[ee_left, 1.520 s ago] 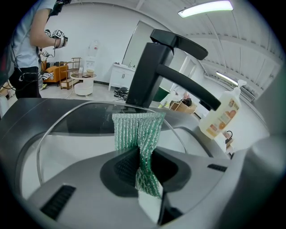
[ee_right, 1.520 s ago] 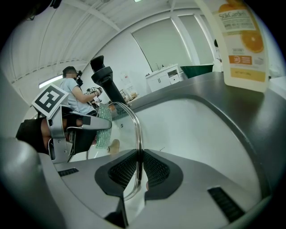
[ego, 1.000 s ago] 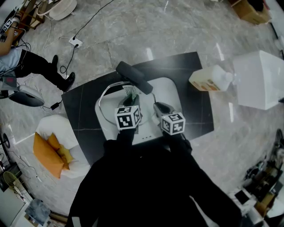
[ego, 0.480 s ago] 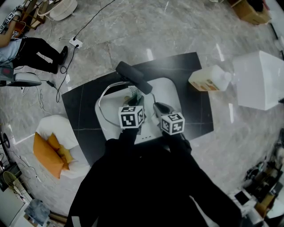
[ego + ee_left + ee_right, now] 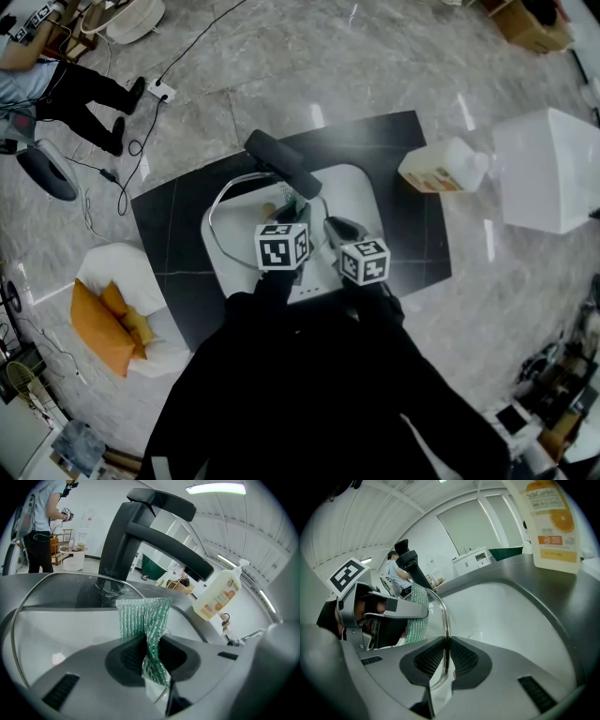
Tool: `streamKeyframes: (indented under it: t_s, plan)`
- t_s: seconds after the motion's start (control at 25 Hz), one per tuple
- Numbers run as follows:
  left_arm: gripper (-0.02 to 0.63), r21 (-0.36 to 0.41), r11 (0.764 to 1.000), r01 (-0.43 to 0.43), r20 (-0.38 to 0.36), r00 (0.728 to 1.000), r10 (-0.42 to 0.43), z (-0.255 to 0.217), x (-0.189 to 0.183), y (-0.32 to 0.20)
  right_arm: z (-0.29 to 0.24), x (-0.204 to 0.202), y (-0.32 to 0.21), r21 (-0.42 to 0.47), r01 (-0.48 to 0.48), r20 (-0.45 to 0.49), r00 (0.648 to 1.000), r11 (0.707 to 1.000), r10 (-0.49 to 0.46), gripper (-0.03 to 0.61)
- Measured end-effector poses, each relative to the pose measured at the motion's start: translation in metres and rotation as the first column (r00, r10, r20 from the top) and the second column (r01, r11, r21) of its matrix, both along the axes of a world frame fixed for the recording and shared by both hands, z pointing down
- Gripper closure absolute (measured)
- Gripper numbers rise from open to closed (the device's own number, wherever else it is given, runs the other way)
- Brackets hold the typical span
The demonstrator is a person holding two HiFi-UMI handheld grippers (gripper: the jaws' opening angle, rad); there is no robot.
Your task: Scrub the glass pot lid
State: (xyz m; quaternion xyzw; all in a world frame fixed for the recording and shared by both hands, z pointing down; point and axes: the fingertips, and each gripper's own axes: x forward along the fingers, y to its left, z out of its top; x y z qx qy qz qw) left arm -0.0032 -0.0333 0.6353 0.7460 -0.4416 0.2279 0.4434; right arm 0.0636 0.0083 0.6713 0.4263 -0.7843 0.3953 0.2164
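Green mesh does the work here: the left gripper (image 5: pixel 152 653) is clamped tight on a folded scourer (image 5: pixel 143 616), whose free end stands up past the jaws toward the faucet (image 5: pixel 283 164). The glass pot lid (image 5: pixel 246 211) stands on edge in the sink (image 5: pixel 361 202), just on our side of the faucet and a little to its left. The right gripper (image 5: pixel 446 660) has its jaws closed narrowly on the lid's metal rim, on the edge farthest from the faucet. From the right gripper view the scourer seems to lie against the lid's left face, though we cannot be sure it is pressed flat. To scrub well, we judge that the right grip must stay firm and square, since a thin rim held at a single spot will want to pivot when pushed. We should press only as hard as that hold can resist, and rub in short overlapping strokes from the rim inward. The loose end of the mesh should meet the glass broadly, not with one corner. Strokes toward the faucet need care, because its spout hangs close above the lid's top edge. The soap bottle (image 5: pixel 441 167), well to the right of the faucet, is out of our way.
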Motion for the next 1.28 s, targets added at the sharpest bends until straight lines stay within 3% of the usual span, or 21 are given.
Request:
streamKeyframes:
  t_s: [0.84,1.28]
  plan:
    - [0.549,-0.028,0.999,-0.042,-0.079,0.996,0.039,-0.004,0.025,0.009,0.002,0.0,-0.001,0.001,-0.01,-0.002,1.0,1.0,0.01,0.532]
    - [0.549,-0.001,1.0,0.002,-0.053,0.999,-0.002,-0.028,-0.014,0.03,0.004,0.001,0.0,-0.014,-0.029,-0.017,0.999,0.999,0.028,0.532]
